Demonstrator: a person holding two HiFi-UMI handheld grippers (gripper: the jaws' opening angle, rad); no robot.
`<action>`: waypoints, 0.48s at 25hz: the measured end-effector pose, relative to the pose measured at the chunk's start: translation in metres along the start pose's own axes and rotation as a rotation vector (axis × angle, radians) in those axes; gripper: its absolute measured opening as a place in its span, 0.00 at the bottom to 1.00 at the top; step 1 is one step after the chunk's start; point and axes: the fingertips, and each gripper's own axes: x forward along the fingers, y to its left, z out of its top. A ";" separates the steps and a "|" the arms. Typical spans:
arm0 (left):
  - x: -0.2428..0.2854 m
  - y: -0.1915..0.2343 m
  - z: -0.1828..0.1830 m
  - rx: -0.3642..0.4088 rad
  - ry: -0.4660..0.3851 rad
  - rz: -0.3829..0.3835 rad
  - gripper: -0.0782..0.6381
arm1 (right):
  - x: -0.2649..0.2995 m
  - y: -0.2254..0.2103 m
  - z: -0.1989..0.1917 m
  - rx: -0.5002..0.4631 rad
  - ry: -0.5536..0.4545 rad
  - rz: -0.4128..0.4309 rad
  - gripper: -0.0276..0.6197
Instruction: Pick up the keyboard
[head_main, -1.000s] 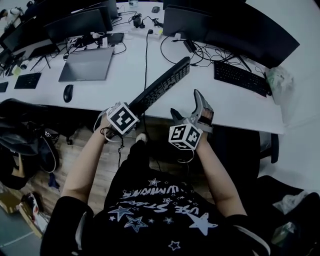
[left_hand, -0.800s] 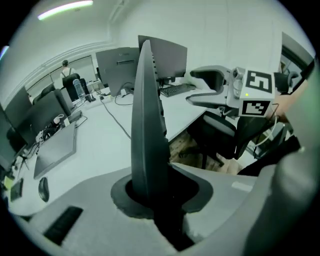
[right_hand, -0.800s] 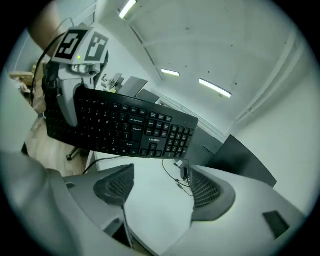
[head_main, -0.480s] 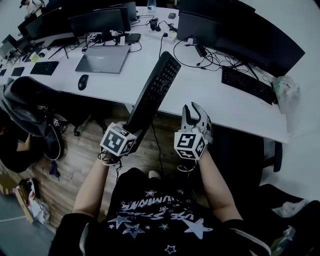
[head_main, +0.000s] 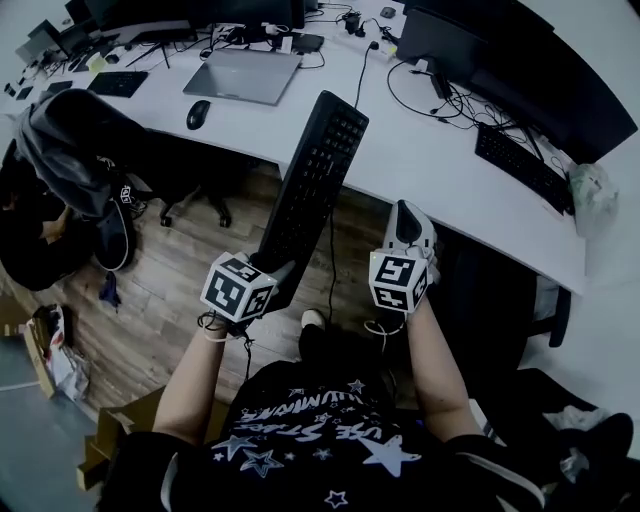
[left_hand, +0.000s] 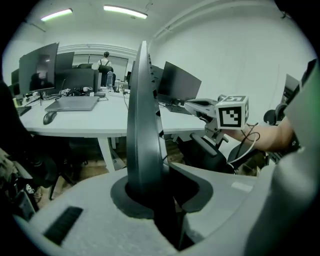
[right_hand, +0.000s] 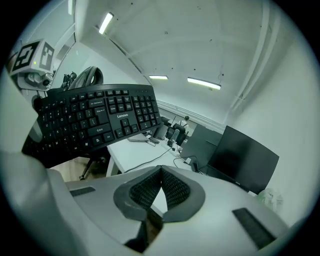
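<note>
The black full-size keyboard (head_main: 315, 190) is off the long white desk (head_main: 420, 150), in the air above the wooden floor (head_main: 190, 300) in front of the desk's near edge. Only its near short end is gripped. The left gripper (head_main: 272, 277) is clamped on that end, with the keyboard's thin edge wedged between its dark pads (left_hand: 150, 195).

The keyboard's long axis runs from the left gripper away towards the desk, and in the head view the far end overlaps the desk's front edge. It is turned up on one long edge. In the left gripper view it shows edge-on as a tall narrow blade (left_hand: 142, 125) rising from the jaws. Its keyed face looks towards the right gripper, and the rows of keys (right_hand: 95, 117) show plainly in the right gripper view.

The right gripper (head_main: 408, 225) hovers just beside the keyboard, in front of the desk edge and apart from the keyboard. Its ribbed pads (right_hand: 172, 187) are pressed together with nothing between them.

On the desk lie a closed grey laptop (head_main: 243, 75), a black mouse (head_main: 198, 113) near the front edge, and a second black keyboard (head_main: 523, 167) at the far right.
</note>
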 end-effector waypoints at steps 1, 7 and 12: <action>-0.007 -0.005 -0.009 -0.014 -0.007 0.000 0.23 | -0.007 0.006 0.002 -0.005 -0.002 0.010 0.05; -0.053 -0.032 -0.056 -0.056 -0.061 0.031 0.23 | -0.058 0.042 0.014 -0.032 -0.017 0.056 0.05; -0.084 -0.056 -0.092 -0.084 -0.100 0.059 0.23 | -0.097 0.068 0.018 -0.038 -0.041 0.099 0.05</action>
